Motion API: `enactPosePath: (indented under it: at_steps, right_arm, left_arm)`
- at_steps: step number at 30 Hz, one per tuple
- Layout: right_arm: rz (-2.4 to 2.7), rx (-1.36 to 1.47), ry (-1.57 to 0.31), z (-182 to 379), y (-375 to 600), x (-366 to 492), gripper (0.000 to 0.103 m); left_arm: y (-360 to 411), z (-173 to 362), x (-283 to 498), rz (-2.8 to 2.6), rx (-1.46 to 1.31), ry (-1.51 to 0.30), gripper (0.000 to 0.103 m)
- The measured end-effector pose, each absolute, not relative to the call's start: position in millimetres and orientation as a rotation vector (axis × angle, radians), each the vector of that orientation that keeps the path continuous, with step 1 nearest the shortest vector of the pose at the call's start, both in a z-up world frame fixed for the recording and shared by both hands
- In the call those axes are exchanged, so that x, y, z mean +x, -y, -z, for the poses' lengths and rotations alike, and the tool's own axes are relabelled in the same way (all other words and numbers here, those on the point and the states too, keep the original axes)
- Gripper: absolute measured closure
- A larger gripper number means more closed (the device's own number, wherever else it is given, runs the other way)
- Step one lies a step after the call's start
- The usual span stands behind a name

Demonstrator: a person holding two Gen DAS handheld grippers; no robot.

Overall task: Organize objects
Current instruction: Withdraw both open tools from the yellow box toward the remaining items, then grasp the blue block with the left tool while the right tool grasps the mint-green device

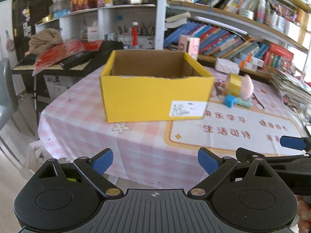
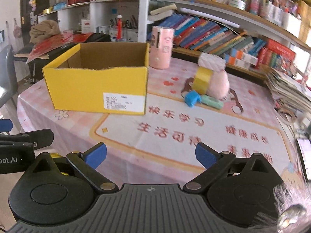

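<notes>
An open yellow cardboard box (image 1: 155,95) (image 2: 97,89) stands on the pink checked tablecloth. To its right lies a small heap: a yellow tape roll (image 1: 234,83) (image 2: 203,78), a pink plush toy (image 1: 246,86) (image 2: 219,84), a blue block (image 1: 229,100) (image 2: 191,98), a green piece (image 1: 243,102) (image 2: 211,101) and a white quilted pack (image 1: 227,65) (image 2: 211,62). My left gripper (image 1: 155,160) is open and empty near the table's front edge, short of the box. My right gripper (image 2: 151,154) is open and empty over the printed mat.
A pink cylinder container (image 2: 162,47) (image 1: 189,45) stands behind the box. Bookshelves (image 2: 223,33) line the back. A paper stack (image 2: 289,91) lies at the right. A side table with red sheets (image 1: 64,55) and a chair (image 1: 7,93) stand at the left.
</notes>
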State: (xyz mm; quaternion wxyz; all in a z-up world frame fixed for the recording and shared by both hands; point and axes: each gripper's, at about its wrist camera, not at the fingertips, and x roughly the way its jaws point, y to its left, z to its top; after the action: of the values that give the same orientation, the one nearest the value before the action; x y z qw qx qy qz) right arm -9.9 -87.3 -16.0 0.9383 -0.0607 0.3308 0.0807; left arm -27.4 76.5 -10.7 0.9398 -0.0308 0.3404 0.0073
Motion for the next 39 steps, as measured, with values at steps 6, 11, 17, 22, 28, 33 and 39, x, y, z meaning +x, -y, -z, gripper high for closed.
enactPosePath:
  at_steps: [6,11,17,22,28,33,39]
  right_arm:
    - [-0.101,-0.101,-0.687,20,106,-29,0.004]
    - [-0.076,-0.075,-0.705,22,120,-24,0.004]
    - [-0.036,-0.098,-0.723,24,148,-7,0.004]
    - [0.048,-0.074,-0.741,25,186,13,0.004]
    - [0.093,-0.057,-0.761,28,222,38,0.004]
    - [0.106,-0.041,-0.759,27,244,67,0.004]
    - [0.105,-0.026,-0.730,20,269,97,0.005]
  left_arm:
    - [-59,15,-33,0.046,-0.035,-0.711,0.007]
    - [-45,15,-23,0.078,-0.027,-0.717,0.007]
    - [-12,18,7,0.115,-0.031,-0.737,0.007]
    - [24,21,31,0.194,0.004,-0.735,0.007]
    - [56,24,61,0.242,0.021,-0.741,0.007]
    - [78,22,83,0.250,0.035,-0.717,0.007]
    - [98,16,106,0.226,0.041,-0.696,0.007]
